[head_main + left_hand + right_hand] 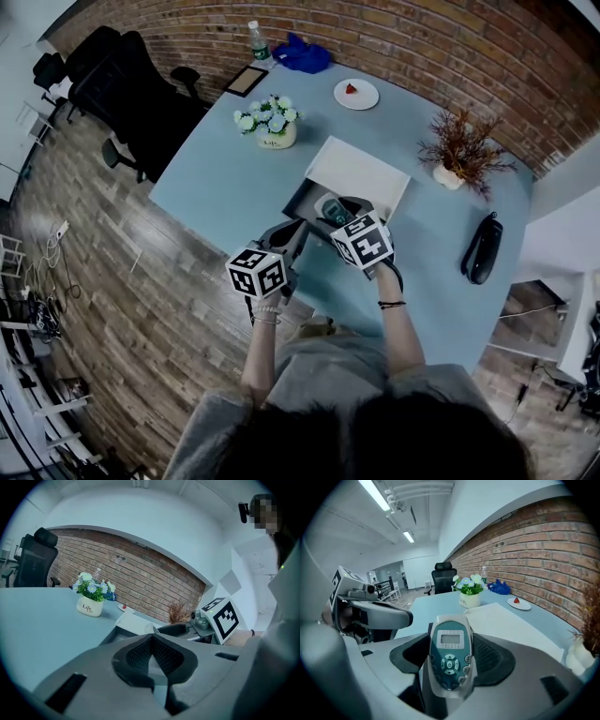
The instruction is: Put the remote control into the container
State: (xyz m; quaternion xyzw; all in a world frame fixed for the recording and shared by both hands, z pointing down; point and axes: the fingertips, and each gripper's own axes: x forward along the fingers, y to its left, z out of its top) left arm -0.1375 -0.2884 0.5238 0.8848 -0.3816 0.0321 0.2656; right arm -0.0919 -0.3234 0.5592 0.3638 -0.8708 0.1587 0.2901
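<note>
The pale blue table (225,187) fills the middle of the head view, its curved near edge running just below the two grippers. On it sits the dark open container (300,201), with a white lid (361,173) lying against its far side.

The right gripper (451,662) is clamped on the remote control (450,644), pads pressing its long sides, keypad up, display end jutting out past the jaws. From the head view the remote hangs over the container's dark interior near the front wall. Whether it touches the bottom I cannot tell.

The left gripper (153,641) has its jaws closed with nothing between them, and sits close by the container's near left corner.

The likely trouble is a clipped edge. The protruding end could catch the front wall or the lid if it drops at an angle, and a side grip this narrow could let the remote swivel or slide out early.

There is open table to the left, while the flower pot (269,124) and dried plant (464,150) stand well clear. The tight side is the near one, beside the left gripper.
</note>
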